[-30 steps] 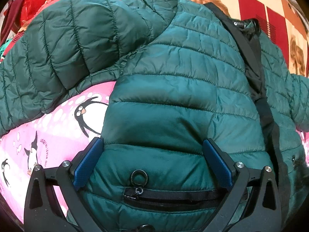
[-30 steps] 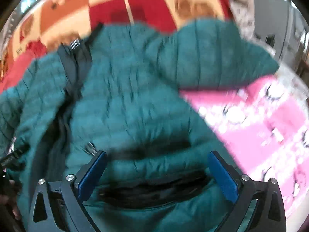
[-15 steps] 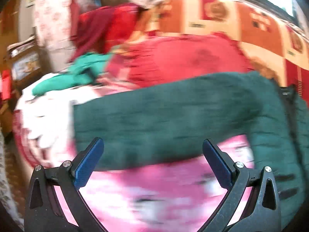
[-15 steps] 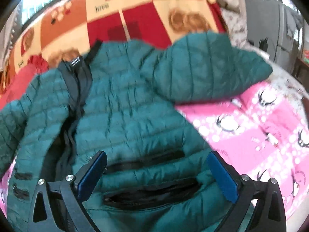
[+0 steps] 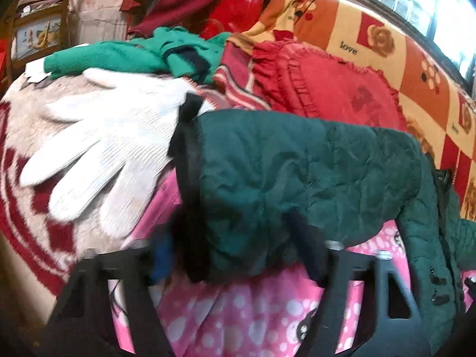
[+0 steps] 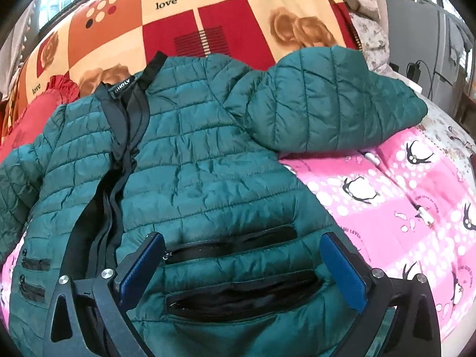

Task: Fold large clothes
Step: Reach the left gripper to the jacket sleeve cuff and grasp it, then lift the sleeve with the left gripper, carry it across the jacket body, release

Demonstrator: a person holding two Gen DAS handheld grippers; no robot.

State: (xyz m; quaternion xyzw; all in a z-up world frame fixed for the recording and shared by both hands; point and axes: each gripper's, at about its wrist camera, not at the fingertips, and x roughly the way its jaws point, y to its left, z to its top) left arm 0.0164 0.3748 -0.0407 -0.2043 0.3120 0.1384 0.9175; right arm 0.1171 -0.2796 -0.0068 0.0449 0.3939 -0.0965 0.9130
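1. The pink penguin-print bed cover (image 6: 416, 208) is lying under both claws, with a checked orange and red blanket (image 6: 208, 15) rising beyond them.
2. The green quilted jacket (image 6: 208, 163) is lying spread front-up on the bed, directly ahead of the right claw, its black zipper strip running up left of that claw and one sleeve folded across to the upper right.
3. The right claw (image 6: 242, 270) is pointing steeply down over the jacket's hem, released, its blue pads standing wide either side of two black pocket zippers without pressing them.
4. The left claw (image 5: 235, 253) is angling down at the jacket's other sleeve (image 5: 297, 172); its jaws are closing, with the sleeve's cuff end bunching between them. The blur is hiding whether the pads are pressing yet.
5. A white knit glove (image 5: 98, 148) is lying up and left of the left claw, just beside the cuff's black edge.
6. A red ruffled cushion (image 5: 327, 83) is sitting beyond the sleeve.
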